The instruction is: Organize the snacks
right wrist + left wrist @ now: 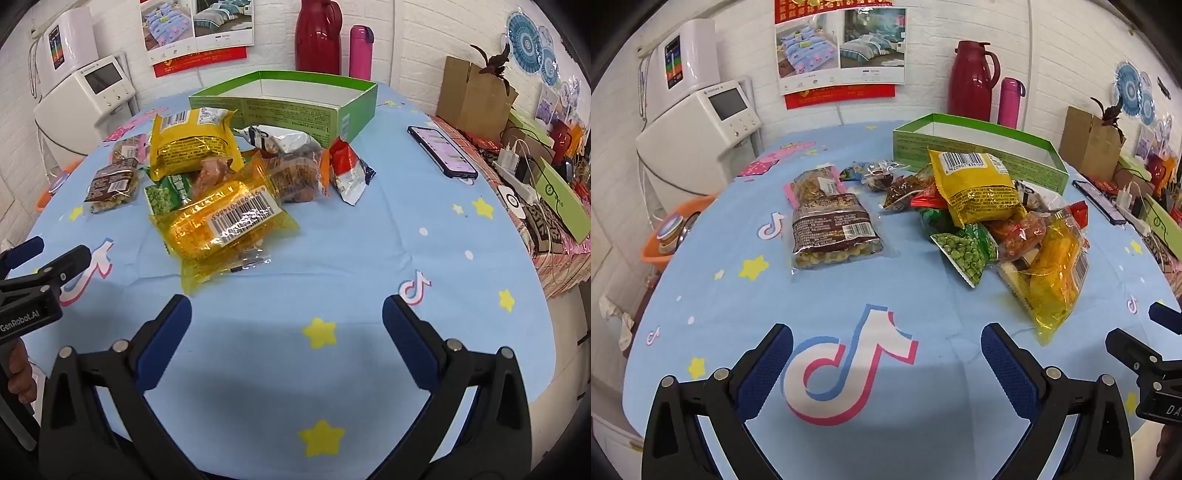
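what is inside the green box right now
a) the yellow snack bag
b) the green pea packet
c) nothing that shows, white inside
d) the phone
c: the green box shows only its bare white inside, while the snack pile lies on the tablecloth in front of it.

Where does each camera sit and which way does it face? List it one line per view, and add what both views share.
Left wrist: on the left gripper, low over the near table edge, facing the dark snack bag and the snack pile; its own open fingers show, with the right gripper's tips at far right.
Right wrist: on the right gripper, facing the pile and the phone; its own open fingers show, plus the left gripper and a hand at left.
Shared: the pile, the green box, the red jug.
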{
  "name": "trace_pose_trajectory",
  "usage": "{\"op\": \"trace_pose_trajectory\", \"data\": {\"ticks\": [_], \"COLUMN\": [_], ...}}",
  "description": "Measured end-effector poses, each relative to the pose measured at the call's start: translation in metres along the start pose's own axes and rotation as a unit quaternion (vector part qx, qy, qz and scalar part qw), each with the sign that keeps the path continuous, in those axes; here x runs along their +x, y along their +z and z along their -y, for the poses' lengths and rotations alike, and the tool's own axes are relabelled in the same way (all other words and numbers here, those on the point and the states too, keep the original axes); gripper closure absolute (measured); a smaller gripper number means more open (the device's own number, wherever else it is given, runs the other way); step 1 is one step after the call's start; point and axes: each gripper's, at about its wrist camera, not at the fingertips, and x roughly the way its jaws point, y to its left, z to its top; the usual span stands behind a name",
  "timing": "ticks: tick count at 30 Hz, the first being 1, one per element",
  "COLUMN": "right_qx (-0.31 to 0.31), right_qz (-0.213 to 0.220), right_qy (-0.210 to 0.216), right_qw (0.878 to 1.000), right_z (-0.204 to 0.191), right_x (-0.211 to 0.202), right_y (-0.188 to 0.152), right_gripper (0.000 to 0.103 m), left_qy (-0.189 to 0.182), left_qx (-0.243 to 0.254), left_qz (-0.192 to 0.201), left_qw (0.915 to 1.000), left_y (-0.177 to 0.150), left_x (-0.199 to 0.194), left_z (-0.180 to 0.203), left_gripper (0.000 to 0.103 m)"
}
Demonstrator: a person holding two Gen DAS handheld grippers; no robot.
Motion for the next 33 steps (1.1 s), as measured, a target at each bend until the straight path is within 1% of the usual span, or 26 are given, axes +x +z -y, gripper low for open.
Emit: {"op": "trace_pose_trajectory", "data": {"ticks": [20, 33], "right_qx": [0.003, 0.009], "right_qz": [-0.009, -0.013], "right_qy": [-0.002, 0.005], "right_qw": [1.0, 1.0], "right_z": [0.002, 0.005], "right_x": [0.01, 0.014], "right_y": [0.002, 0.004], "right_gripper": [0.0, 0.0], "left_qy": [-0.003, -0.003], "left_qx": [-0.001, 0.001], "left_qz": [-0.008, -0.013], "left_qw": [1.0, 0.9999], "left_y": [0.002, 0.003], "left_x": [0.006, 0.011], "left_z": [0.001, 0.002], "left_gripper": [0.0, 0.0]}}
